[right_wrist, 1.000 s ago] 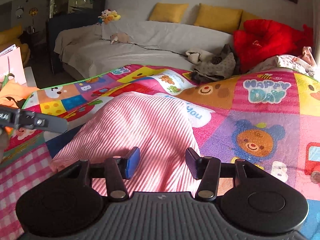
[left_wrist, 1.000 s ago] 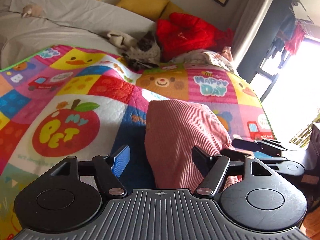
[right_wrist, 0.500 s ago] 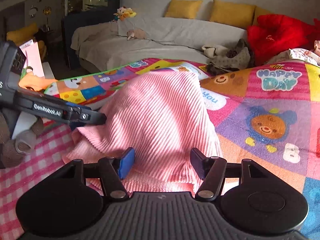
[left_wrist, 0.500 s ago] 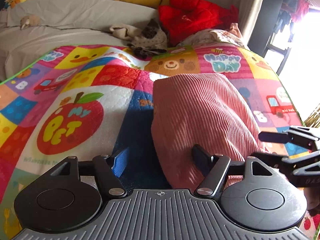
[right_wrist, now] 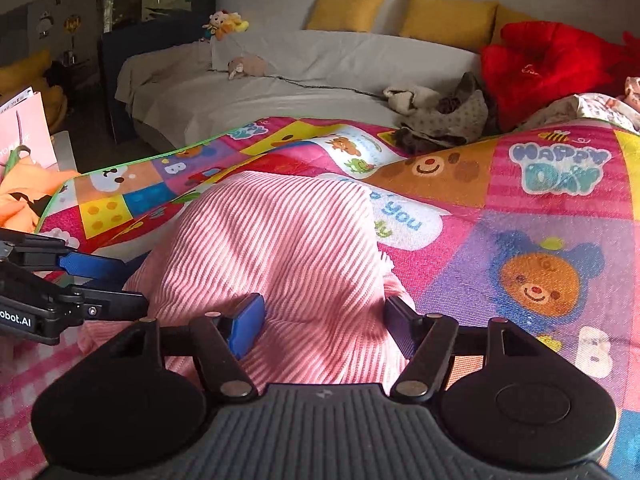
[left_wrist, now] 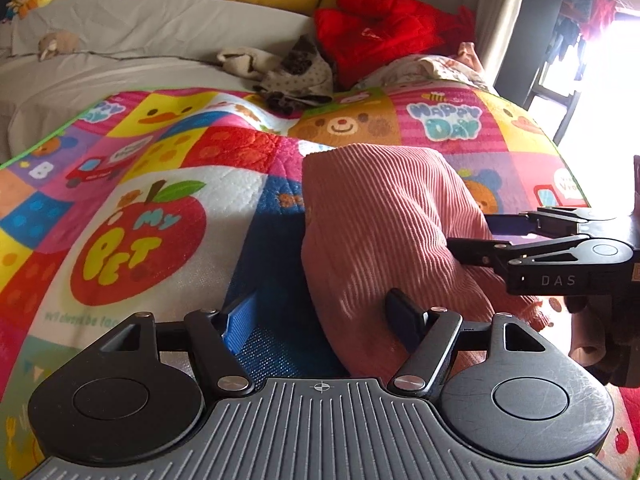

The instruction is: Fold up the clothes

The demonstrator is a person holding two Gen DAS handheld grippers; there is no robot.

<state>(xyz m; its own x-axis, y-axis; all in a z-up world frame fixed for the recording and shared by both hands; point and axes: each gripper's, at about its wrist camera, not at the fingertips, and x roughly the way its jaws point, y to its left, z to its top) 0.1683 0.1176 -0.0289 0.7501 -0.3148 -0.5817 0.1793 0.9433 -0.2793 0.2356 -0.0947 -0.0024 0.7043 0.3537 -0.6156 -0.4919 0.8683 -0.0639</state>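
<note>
Two grippers are working over one pink ribbed garment. The right gripper is standing with its jaws apart, and they have just been opening wider. The pink cloth is lying between its blue pads, but the pads are not squeezing it. The left gripper is also standing wide and let go. Its left blue pad is hanging over a dark blue patch of the quilt, and its dark right finger is sitting right at the pink cloth; I cannot tell if it is touching.

The pink garment is lying in a soft, puffed heap on a bright patchwork quilt. The quilt is showing a red apple, a brown bear face and the words "Happy Day". A pink checked cloth is peeking out at the near left of the right wrist view.

Farther back, small crumpled clothes and a red jacket are sitting at the far edge. A grey sofa with yellow cushions and soft toys is standing behind.
</note>
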